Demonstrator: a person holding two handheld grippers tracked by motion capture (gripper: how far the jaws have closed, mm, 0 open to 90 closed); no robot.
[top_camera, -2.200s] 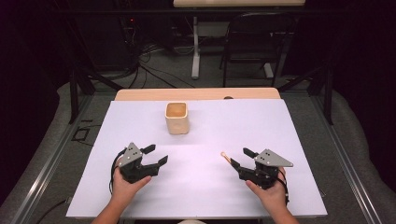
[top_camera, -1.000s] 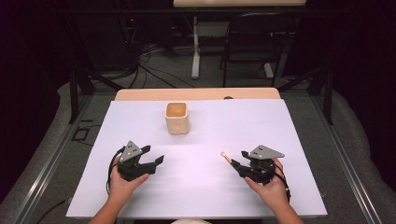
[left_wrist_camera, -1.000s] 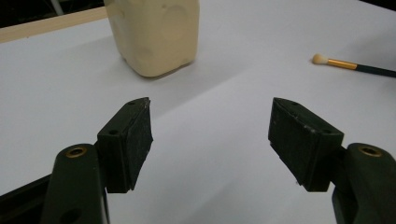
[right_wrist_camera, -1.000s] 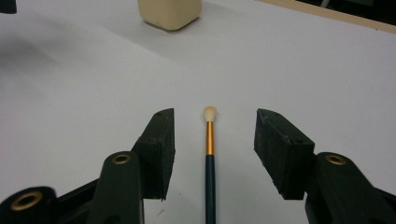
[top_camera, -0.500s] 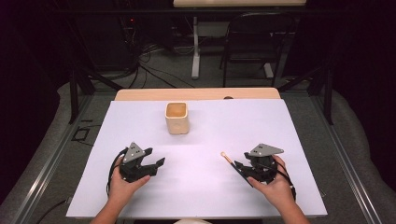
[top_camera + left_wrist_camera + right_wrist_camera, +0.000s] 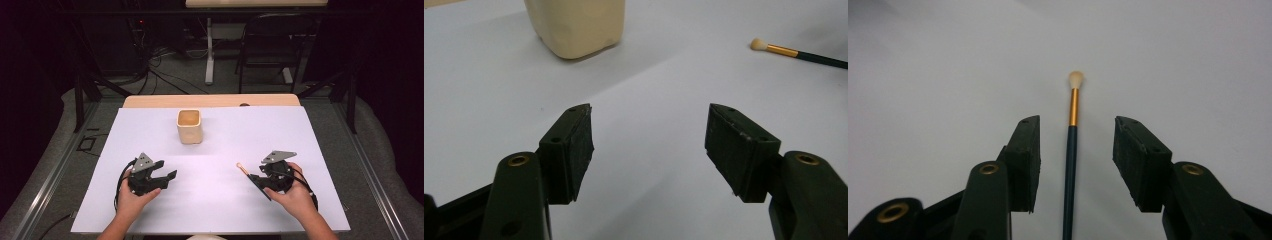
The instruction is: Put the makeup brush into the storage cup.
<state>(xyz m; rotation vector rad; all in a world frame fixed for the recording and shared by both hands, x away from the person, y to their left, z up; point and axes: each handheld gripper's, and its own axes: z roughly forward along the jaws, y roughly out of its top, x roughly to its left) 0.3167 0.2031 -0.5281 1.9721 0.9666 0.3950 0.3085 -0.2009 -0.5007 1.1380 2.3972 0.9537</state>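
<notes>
High view: white table cover [image 6: 300, 130], cream square cup [image 6: 189, 126] upright near the far middle. Left gripper [image 6: 167, 175] sits low at front-left, jaws apart w/ nothing in them. Right gripper [image 6: 256, 179] at front-right, over the dark handle of a small brush [image 6: 242, 167]; the brush's pale tip pokes out toward the cup side. Vs the earlier frames: cup and brush same spots, left hand same spot, right gripper a bit lower and closer over the brush handle.

Left gripper view: pads [image 6: 576, 150] wide apart over bare cover, though they've just been closing slightly. Cup [image 6: 576, 25] ahead at upper left, brush [image 6: 796, 51] lying flat at upper right, well apart from the cup.

Right gripper view: brush [image 6: 1072, 135] runs straight up between the jaws, gold ferrule and pale tip past the pads [image 6: 1028, 160]. Jaws have just been closing in, but gaps remain on both sides, so released, not gripping yet. Brush lies on the cover.
</notes>
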